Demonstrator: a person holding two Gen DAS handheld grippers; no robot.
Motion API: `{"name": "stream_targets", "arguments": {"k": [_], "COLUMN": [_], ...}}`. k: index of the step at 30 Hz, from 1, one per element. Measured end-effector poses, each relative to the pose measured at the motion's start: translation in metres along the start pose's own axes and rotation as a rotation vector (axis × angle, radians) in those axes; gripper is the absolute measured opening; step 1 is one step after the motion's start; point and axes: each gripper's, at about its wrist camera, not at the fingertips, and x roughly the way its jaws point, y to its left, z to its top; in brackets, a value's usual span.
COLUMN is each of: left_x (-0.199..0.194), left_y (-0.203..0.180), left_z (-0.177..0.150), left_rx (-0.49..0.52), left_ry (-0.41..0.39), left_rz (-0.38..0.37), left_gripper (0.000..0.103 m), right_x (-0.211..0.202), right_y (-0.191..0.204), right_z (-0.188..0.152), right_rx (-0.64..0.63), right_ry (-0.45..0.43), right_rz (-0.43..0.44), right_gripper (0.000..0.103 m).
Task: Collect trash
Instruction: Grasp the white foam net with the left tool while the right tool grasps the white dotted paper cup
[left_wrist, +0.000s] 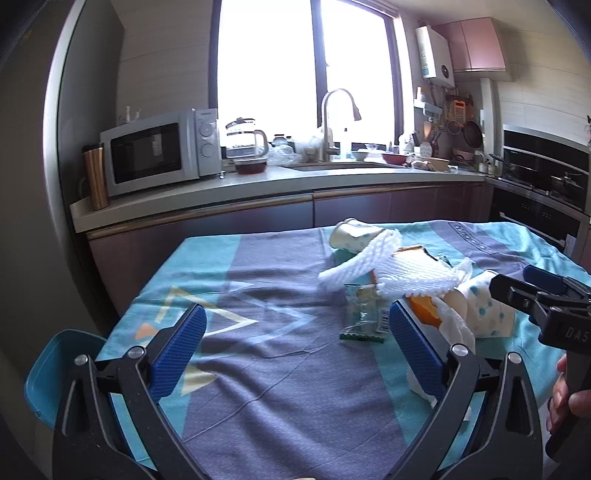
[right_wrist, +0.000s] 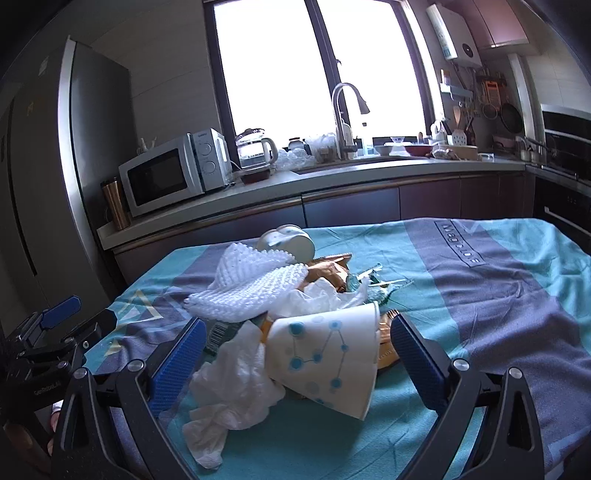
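Both claws spread apart over desk; right claw (right_wrist: 297, 349) straddles paper cup (right_wrist: 325, 365), left claw (left_wrist: 297, 339) empty

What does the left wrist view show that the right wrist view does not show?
Only the left wrist view shows a blue bin at the table's left edge and the whole clear snack wrapper lying flat.

Only the right wrist view shows the near paper cup on its side between the open right tongs, and the refrigerator.

Both show the white foam netting, the far paper cup, crumpled tissue and the microwave.
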Motion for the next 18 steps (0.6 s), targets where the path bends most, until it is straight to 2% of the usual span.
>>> {"name": "stream_targets", "arguments": {"k": [2,6,11,14,18], "left_x": [0.010,0.031,0.058,0.075,0.099], "left_y": [-0.005,-0.014,-0.022,-0.033,-0.040], "left_z": [0.004,0.015,0.028,0.031,0.032], "left_rx": [-0.010,-0.014,-0.042,-0.038,-0.066], "left_ry": [0.031,0.070,0.123,0.164,0.241], "left_rz": [-0.078,-0.175,-0.277,-0.319,-0.391], "left_gripper": [0.097,0.097,0.097,0.092,0.078], "right_x": [0.006,0.015,0.022,0.025,0.026], "right_y": [-0.012,-0.032,-0.041,-0.044,-0.046], "right_z": [0.000,-0.003,-0.009,-0.011,-0.010], "right_rx": [0.035,0.089,0.132,0.141,0.152], "right_ry": [0.029,0.074,0.127,0.141,0.151], "right_rz": [0.008,0.041,0.096,0.130,0.167], "right_gripper": [0.094,0.083,0.064,0.055,0.045]}}
